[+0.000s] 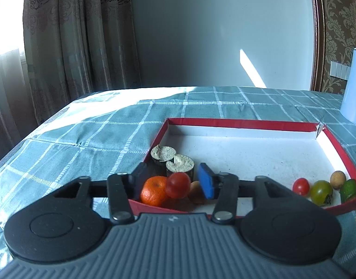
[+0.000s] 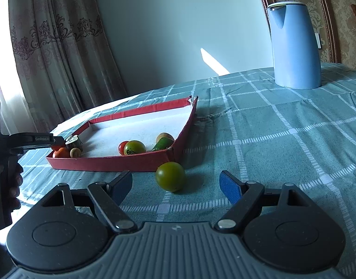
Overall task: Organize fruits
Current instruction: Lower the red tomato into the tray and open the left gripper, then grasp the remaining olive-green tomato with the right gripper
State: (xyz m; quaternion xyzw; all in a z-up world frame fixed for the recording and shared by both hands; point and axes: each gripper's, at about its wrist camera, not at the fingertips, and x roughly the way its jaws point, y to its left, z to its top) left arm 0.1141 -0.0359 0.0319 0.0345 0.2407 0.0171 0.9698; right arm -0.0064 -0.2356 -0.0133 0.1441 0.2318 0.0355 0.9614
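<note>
A red-walled tray (image 1: 243, 123) with a white floor lies on the checked cloth. My left gripper (image 1: 173, 183) is open over its near left corner, with a red tomato (image 1: 178, 185) between its fingers, beside an orange mandarin (image 1: 153, 190), a tan fruit (image 1: 196, 193) and two cut stalk pieces (image 1: 180, 165). A red tomato (image 1: 301, 186), a green tomato (image 1: 321, 191), a tan fruit (image 1: 337, 179) and a green fruit (image 1: 349, 189) lie in the near right corner. My right gripper (image 2: 175, 183) is open, just short of a green tomato (image 2: 170, 176) on the cloth outside the tray (image 2: 108, 162).
A blue kettle (image 2: 296, 46) stands at the back right of the table. The table (image 2: 282, 139) has a teal checked cloth. Curtains hang behind on the left. The hand holding the left gripper shows at the left edge of the right wrist view (image 2: 6, 162).
</note>
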